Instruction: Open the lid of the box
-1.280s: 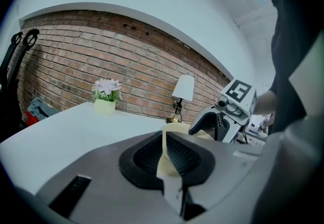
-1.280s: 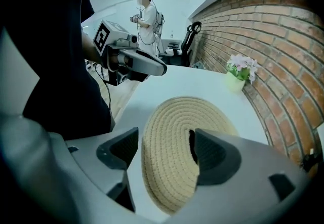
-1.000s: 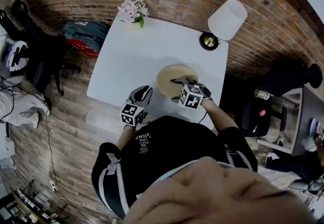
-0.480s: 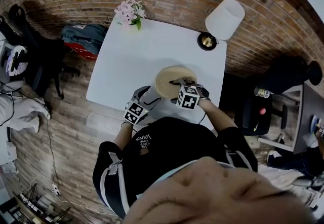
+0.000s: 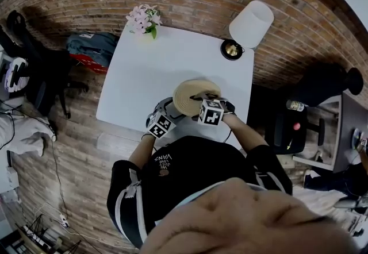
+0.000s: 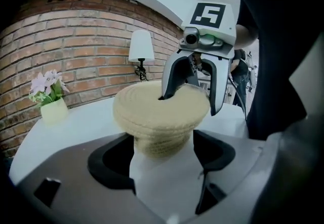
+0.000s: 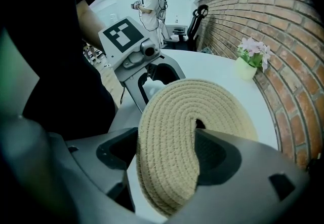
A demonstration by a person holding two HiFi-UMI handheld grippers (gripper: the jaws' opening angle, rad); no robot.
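Head view: one woven box [image 5: 194, 97] sits near the front edge of the white bench [image 5: 149, 69]. Its one lid [image 7: 177, 132] seems still on and is pinched by the right claw [image 7: 167, 152], so lifting remains. The left claw [image 6: 162, 157], its jaws just opened wide, straddles the box without pressing. One lamp [image 5: 250, 24] and one flower pot [image 5: 142, 19] stand behind.

lid [image 7: 217, 101] partly behind right gripper [image 7: 164, 139]

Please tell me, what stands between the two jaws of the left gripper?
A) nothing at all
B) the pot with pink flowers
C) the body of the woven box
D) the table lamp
C: in the left gripper view, the body of the woven box stands between the jaws of the left gripper, which have just been opening and now stand wide apart.
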